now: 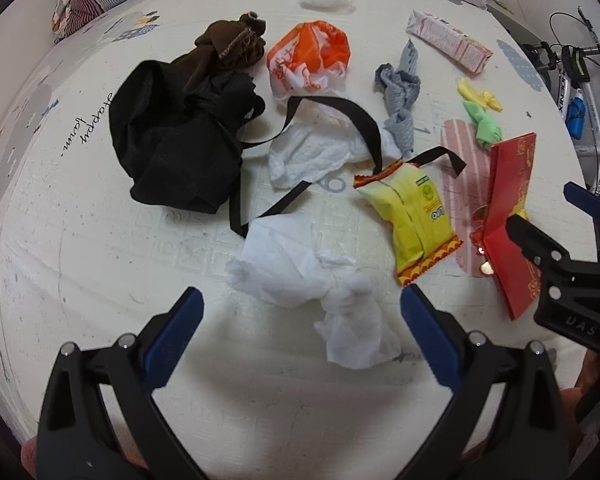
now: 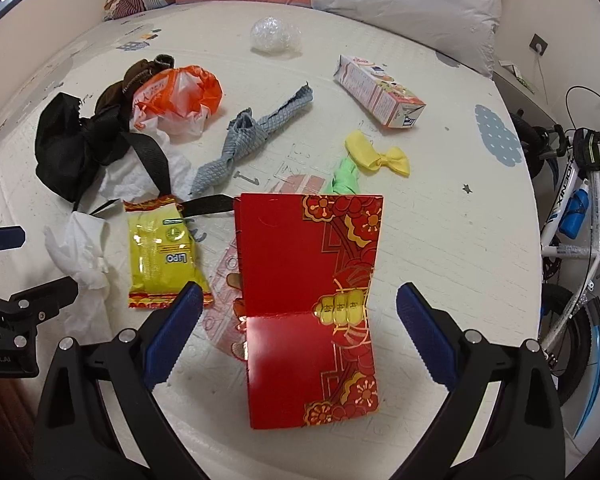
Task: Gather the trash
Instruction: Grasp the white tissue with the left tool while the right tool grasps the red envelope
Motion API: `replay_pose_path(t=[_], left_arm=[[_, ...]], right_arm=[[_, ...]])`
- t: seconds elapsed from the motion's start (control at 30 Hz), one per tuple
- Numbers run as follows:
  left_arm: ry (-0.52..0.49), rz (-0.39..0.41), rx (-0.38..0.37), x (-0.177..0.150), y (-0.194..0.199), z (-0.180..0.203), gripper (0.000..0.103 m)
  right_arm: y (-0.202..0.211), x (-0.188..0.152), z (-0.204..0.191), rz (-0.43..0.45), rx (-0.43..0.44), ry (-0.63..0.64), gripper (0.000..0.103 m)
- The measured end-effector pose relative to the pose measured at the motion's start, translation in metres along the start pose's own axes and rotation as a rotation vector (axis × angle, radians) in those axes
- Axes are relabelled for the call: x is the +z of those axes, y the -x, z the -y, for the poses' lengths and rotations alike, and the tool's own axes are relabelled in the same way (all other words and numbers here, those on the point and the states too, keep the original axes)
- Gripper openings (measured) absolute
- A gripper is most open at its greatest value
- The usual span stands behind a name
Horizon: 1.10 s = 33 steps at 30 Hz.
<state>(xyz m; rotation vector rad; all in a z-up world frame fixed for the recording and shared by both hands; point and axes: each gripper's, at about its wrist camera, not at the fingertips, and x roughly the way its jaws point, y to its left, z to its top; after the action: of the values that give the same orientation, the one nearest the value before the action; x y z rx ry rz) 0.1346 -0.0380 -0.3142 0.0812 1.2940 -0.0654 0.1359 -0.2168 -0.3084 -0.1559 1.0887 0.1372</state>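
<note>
While the left gripper [image 1: 300,332] gapes over crumpled tissue [image 1: 320,280], the right gripper [image 2: 298,332] straddles a red envelope [image 2: 308,308], spread.

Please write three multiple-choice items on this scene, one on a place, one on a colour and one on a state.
1. What lies between the fingers of the right gripper?
A. the red envelope
B. the grey cloth
C. the carton

2. What colour is the snack packet?
A. blue
B. yellow
C. purple

3. How does the left gripper stand?
A. shut on a tissue
B. shut on nothing
C. open

Answers:
1. A, the envelope sits in the gap between the blue pads in the right wrist view.
2. B, its wrapper is yellow with red ends.
3. C, its fingers stand wide apart over the crumpled tissue.
</note>
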Motion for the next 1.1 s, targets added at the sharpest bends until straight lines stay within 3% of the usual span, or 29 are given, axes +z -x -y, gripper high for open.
replay_pose_path(t=[0.23, 0.47, 0.87, 1.0, 1.1], left_arm=[[-0.005, -0.056, -0.006, -0.003, -0.033, 0.004, 0.096], [-0.046, -0.025, 0.0, -0.004, -0.035, 0.008, 0.061], [-0.058, 0.005, 0.011, -0.009, -0.038, 0.016, 0.059], [-0.078, 0.016, -0.004, -0.01, -0.035, 0.027, 0.043], [-0.095, 0.025, -0.003, -0.01, -0.034, 0.034, 0.037]], right_arm=[[-0.041, 0.005, 0.008, -0.018, 0.035, 0.017, 0.094], [-0.051, 0.004, 0.004, -0.009, 0.04, 0.059, 0.093], [-0.057, 0.002, 0.012, -0.028, 0.024, 0.031, 0.094], [-0.058, 0.002, 0.018, -0.031, 0.073, -0.003, 0.093], [-0.056, 0.004, 0.019, -0.022, 0.095, -0.006, 0.087]])
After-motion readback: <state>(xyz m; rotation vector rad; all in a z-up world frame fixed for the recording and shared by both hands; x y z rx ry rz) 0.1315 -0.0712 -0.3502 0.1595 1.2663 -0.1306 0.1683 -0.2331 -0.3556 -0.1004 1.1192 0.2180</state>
